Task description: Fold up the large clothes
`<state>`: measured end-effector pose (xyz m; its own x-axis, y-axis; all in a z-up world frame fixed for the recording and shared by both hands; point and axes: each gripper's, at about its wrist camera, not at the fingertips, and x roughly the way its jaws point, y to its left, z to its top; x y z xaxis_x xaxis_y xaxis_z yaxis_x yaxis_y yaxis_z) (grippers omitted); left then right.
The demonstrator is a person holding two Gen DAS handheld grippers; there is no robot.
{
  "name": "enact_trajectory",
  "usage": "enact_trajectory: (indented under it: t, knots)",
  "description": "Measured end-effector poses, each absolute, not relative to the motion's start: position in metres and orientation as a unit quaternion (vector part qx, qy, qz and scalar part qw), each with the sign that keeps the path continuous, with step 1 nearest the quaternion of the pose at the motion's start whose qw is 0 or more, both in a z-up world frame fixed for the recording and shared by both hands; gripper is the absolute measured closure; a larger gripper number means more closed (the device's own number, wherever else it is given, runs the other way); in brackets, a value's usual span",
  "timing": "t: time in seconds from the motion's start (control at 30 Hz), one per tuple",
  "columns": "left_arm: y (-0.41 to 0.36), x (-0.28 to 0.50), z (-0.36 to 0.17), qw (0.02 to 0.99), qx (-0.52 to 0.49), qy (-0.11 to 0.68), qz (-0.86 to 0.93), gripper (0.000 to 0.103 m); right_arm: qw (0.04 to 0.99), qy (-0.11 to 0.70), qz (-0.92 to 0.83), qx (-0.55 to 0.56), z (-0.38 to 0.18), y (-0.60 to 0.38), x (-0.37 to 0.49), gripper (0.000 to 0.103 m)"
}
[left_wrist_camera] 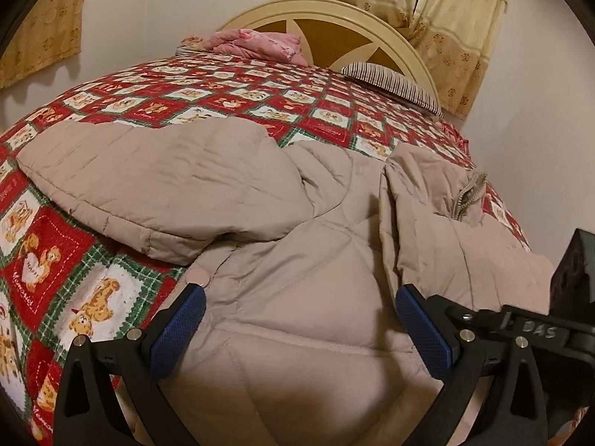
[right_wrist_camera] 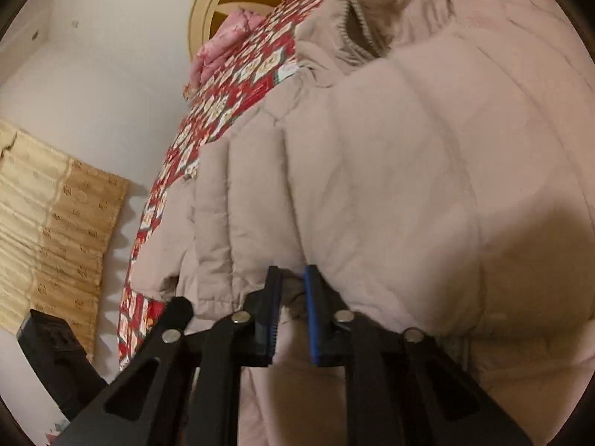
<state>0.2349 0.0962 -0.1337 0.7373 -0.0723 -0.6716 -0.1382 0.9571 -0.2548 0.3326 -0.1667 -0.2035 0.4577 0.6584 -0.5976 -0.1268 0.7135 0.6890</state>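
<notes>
A large beige quilted jacket (left_wrist_camera: 297, 230) lies spread on a bed with a red patchwork cover (left_wrist_camera: 230, 93). One sleeve (left_wrist_camera: 148, 178) reaches to the left, and the collar with its zip (left_wrist_camera: 468, 197) is at the right. My left gripper (left_wrist_camera: 299, 308) is open, its blue pads just above the jacket's near part. My right gripper (right_wrist_camera: 292, 286) is shut on a fold of the jacket (right_wrist_camera: 409, 186) at its near edge; the view is tilted. The right gripper's body also shows at the right edge of the left wrist view (left_wrist_camera: 572, 271).
A pink folded cloth (left_wrist_camera: 256, 44) and a striped pillow (left_wrist_camera: 390, 81) lie by the cream headboard (left_wrist_camera: 334, 18). Yellow curtains (left_wrist_camera: 446, 18) hang on the walls. The bed's left edge runs along the wall (right_wrist_camera: 93, 111).
</notes>
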Motion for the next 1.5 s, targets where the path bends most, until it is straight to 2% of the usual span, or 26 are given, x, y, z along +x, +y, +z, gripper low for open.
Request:
enact_trajectory:
  t: [0.07,0.1,0.23,0.37,0.47,0.57,0.67,0.77,0.83,0.87,0.9,0.97,1.13,1.3,1.5]
  knots:
    - [0.094,0.236,-0.134,0.92,-0.138,0.365,0.021,0.001,0.797,0.47,0.25,0.286,-0.195,-0.166,0.335,0.088]
    - [0.093,0.236,-0.134,0.92,-0.135,0.366,0.022,0.001,0.798,0.468,0.253,0.283,-0.188,-0.168,0.333,0.082]
    - [0.092,0.238,-0.136,0.918,-0.131,0.373,0.024,0.001,0.857,0.392,0.234,0.237,-0.137,-0.202,0.311,0.082]
    - [0.092,0.239,-0.137,0.918,-0.127,0.375,0.026,0.001,0.912,0.342,0.093,0.204,-0.109,-0.277,0.298,0.082]
    - [0.088,0.242,-0.139,0.915,-0.115,0.384,0.031,0.001,0.918,0.356,-0.003,0.176,-0.125,-0.309,0.297,0.082]
    - [0.084,0.244,-0.141,0.913,-0.106,0.393,0.032,0.001,0.907,0.39,-0.041,0.152,-0.166,-0.317,0.305,0.082]
    - [0.084,0.245,-0.142,0.911,-0.104,0.397,0.032,0.001,0.905,0.383,-0.031,0.181,-0.196,-0.324,0.306,0.081]
    - [0.085,0.243,-0.141,0.911,-0.108,0.398,0.024,0.001,0.91,0.377,-0.023,0.173,-0.193,-0.32,0.31,0.067]
    - [0.093,0.237,-0.134,0.909,-0.117,0.4,0.005,0.001,0.913,0.372,-0.012,0.167,-0.191,-0.318,0.307,0.055]
    - [0.099,0.233,-0.129,0.909,-0.124,0.398,0.003,0.001,0.915,0.368,-0.001,0.167,-0.194,-0.324,0.305,0.045]
    - [0.113,0.228,-0.121,0.909,-0.135,0.393,0.015,0.001,0.916,0.366,0.006,0.166,-0.196,-0.326,0.302,0.036]
    - [0.149,0.218,-0.104,0.915,-0.166,0.365,0.046,0.001,0.918,0.364,0.015,0.159,-0.195,-0.323,0.304,0.028]
    - [0.271,0.211,-0.085,0.898,-0.247,0.293,0.214,0.001,0.919,0.365,0.013,0.148,-0.198,-0.327,0.297,0.027]
    - [0.374,0.249,-0.109,0.839,-0.297,0.335,0.309,0.001,0.919,0.365,0.013,0.15,-0.198,-0.326,0.298,0.027]
    - [0.421,0.271,-0.145,0.805,-0.358,0.356,0.311,0.001,0.919,0.37,0.009,0.139,-0.198,-0.324,0.298,0.026]
